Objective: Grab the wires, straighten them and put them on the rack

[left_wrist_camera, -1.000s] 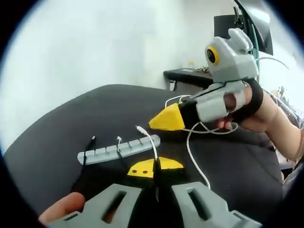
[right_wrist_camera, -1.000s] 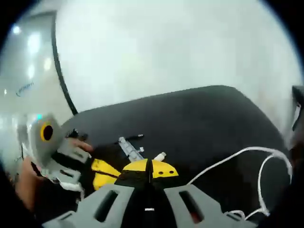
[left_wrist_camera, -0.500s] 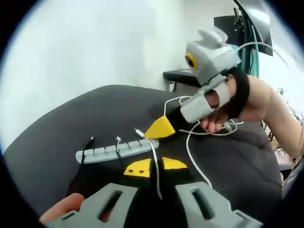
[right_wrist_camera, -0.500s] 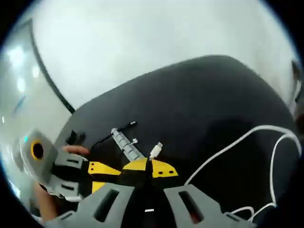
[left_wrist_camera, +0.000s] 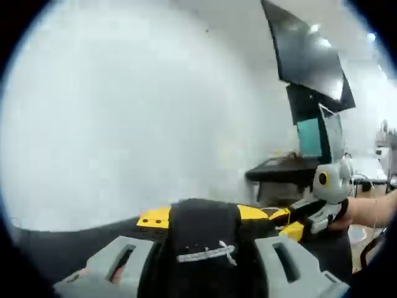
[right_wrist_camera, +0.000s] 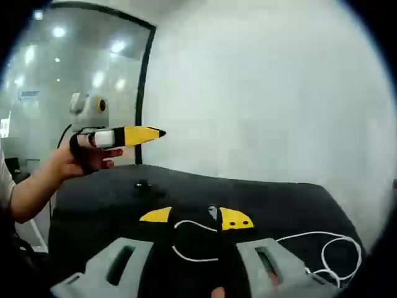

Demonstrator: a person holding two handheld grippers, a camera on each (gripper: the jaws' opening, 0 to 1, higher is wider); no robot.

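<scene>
The right tongs [right_wrist_camera: 193, 217] stand spread, their yellow tips apart, with a white wire [right_wrist_camera: 197, 239] draped loosely across them and trailing to a coil on the dark table [right_wrist_camera: 285, 202]. The wire is not pinched, so it could well slide off if the tongs tilt.

The left tongs [right_wrist_camera: 149, 133] are raised well above the table, tips pressed together in a point; whether they pinch anything I cannot tell. In the left gripper view, a pale strip, perhaps the rack [left_wrist_camera: 208, 253], lies near the tongs' base, too blurred to confirm. With both tongs lifted away, the wire may tangle or miss its slot.
</scene>
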